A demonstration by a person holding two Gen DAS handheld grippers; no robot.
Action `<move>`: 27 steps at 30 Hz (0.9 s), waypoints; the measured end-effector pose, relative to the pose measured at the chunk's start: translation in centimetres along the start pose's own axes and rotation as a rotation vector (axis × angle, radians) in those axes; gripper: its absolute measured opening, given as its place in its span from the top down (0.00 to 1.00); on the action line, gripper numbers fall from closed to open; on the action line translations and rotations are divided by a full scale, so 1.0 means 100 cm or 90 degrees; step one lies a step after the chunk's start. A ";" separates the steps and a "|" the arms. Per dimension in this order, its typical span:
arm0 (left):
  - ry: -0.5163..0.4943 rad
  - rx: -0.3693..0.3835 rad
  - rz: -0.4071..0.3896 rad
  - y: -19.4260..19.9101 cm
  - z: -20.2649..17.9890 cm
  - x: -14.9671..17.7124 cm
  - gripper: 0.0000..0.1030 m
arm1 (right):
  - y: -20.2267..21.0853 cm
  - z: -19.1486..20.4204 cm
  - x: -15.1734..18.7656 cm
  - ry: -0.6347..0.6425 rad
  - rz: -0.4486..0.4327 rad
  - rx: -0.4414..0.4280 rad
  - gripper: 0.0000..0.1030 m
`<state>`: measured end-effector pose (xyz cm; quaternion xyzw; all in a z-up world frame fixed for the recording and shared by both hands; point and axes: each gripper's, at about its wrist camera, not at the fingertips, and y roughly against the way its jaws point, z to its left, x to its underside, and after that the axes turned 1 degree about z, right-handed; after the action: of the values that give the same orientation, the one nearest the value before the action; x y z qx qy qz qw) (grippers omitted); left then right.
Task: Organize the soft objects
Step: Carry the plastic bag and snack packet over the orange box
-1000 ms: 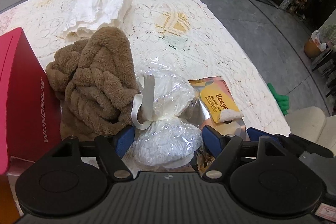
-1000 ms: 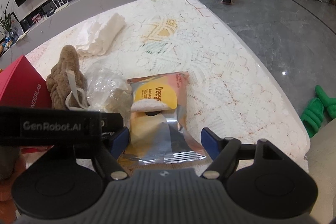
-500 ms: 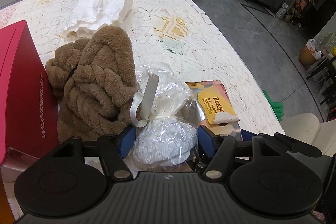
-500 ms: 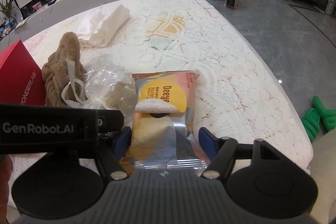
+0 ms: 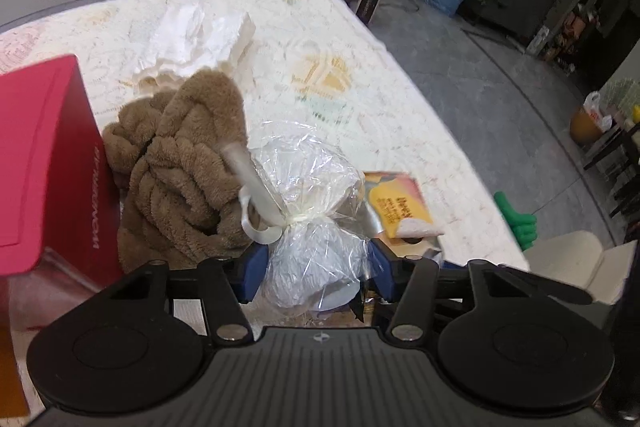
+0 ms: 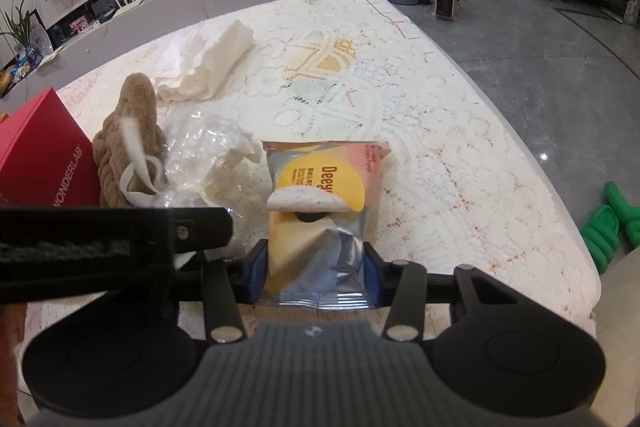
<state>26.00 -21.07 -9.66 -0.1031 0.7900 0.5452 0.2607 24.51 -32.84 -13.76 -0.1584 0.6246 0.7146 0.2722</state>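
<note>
Blue fingers (image 5: 253, 263) of the left gripper (image 5: 316, 267) have just been closing and now press the crinkly clear plastic bag tied with white ribbon (image 5: 312, 223); the right gripper (image 6: 316, 273) likewise squeezes the yellow-and-silver foil snack packet (image 6: 320, 219). Both rest on the lace-covered table (image 6: 400, 115). Grasping step; next probably calls for lifting gently without crushing.

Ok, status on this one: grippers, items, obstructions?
Left gripper closing on clear tied bag. Right gripper closing on snack packet. Brown plush touches the bag.
</note>
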 end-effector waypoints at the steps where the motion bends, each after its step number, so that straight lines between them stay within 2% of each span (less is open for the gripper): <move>1: 0.000 0.001 -0.008 0.006 -0.002 0.000 0.40 | 0.001 0.000 0.000 0.000 -0.002 0.001 0.55; 11: -0.013 0.013 -0.077 0.060 -0.010 -0.001 0.42 | 0.026 -0.002 0.001 -0.009 -0.061 -0.002 0.55; 18: -0.019 0.029 -0.111 0.095 -0.006 0.008 0.42 | 0.049 -0.007 0.006 -0.046 -0.085 -0.012 0.55; 27: -0.011 0.004 -0.143 0.134 0.021 0.029 0.42 | 0.101 0.021 0.026 -0.025 -0.127 -0.052 0.55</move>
<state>18.23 -13.66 -0.95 -0.1855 0.7728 0.5111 0.3275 16.72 -30.97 -6.76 -0.2170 0.5703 0.7119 0.3477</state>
